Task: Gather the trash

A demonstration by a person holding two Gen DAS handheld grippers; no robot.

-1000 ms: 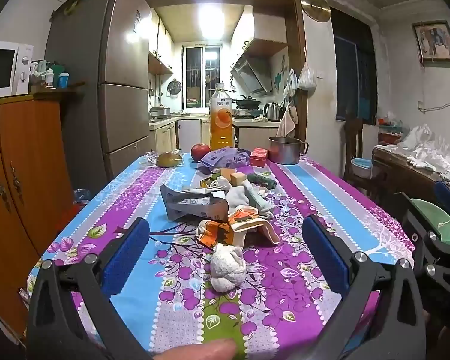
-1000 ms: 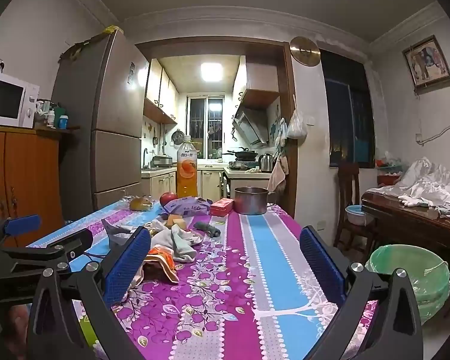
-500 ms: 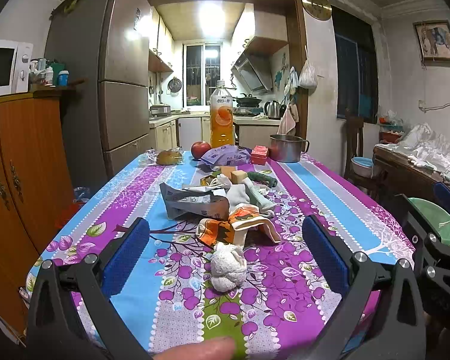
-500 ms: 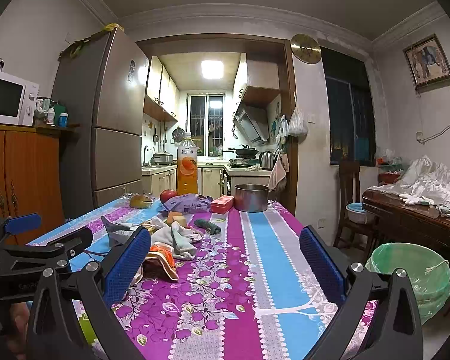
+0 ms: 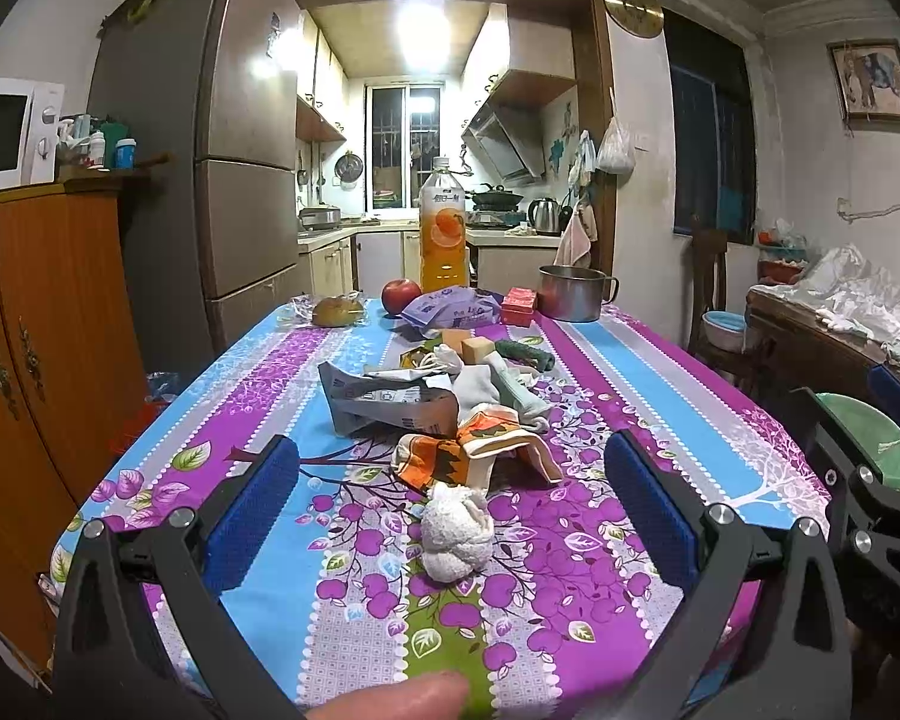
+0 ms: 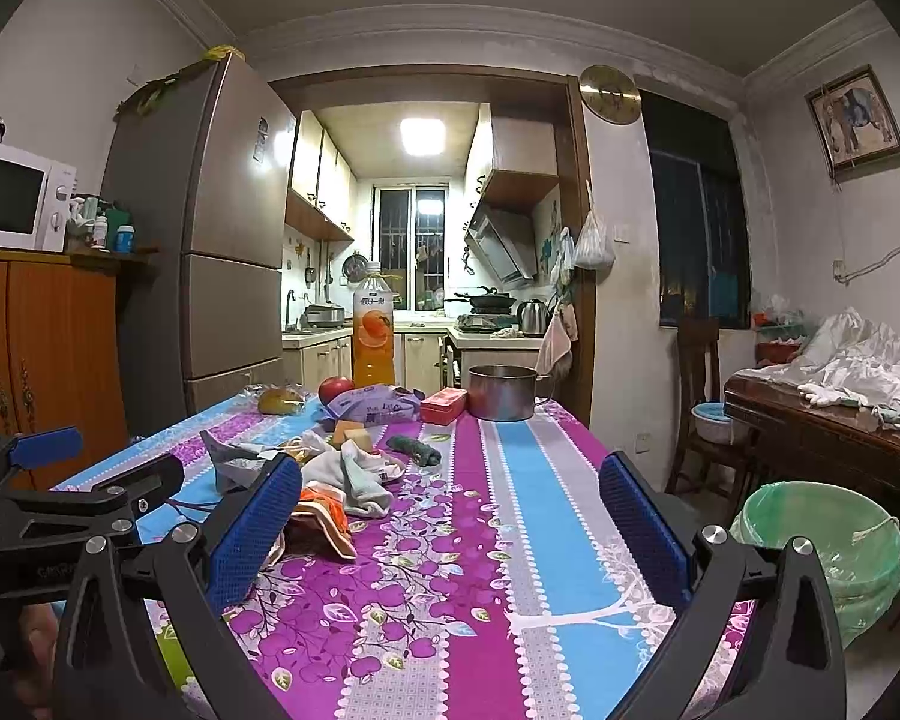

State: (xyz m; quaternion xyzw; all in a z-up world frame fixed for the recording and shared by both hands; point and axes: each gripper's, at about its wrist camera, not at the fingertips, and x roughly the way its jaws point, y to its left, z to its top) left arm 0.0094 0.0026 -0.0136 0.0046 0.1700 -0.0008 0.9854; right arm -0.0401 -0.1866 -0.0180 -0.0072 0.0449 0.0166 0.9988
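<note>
Left tool [image 5: 450, 504]: fingers spread wide, nothing between the blue pads, held low over the near end of the worktop [image 5: 570, 600]. A fingertip [image 5: 402, 699] of the person shows at the bottom edge of the left wrist view.

Right tool [image 6: 450, 516]: fingers likewise wide apart and empty, held above the near right part of the worktop; the left tool shows at the left edge of the right wrist view.

Worktop: covered with a cloth in purple, blue and grey stripes with a fruit and leaf print.

Trash, near end: one crumpled white paper wad [image 5: 455, 531], lying on the cloth between the left tool's fingers, just beyond their tips and touching neither.

Trash, middle: an orange-and-white wrapper [image 5: 474, 450] just behind the wad; a crushed grey carton [image 5: 384, 399] to its left; white socks or rags [image 5: 492, 387] heaped against both; a dark green scrap [image 5: 525, 354] further back.

Far end: a tall bottle of orange drink [image 5: 443, 234], upright; a red apple [image 5: 400, 294]; a purple packet [image 5: 450, 309]; a small red box [image 5: 519, 306]; a steel pot [image 5: 573, 294]; a bagged bun [image 5: 335, 311] on the left.

Floor, right of the worktop: a bin [image 6: 828, 546] lined with a green bag, open.
</note>
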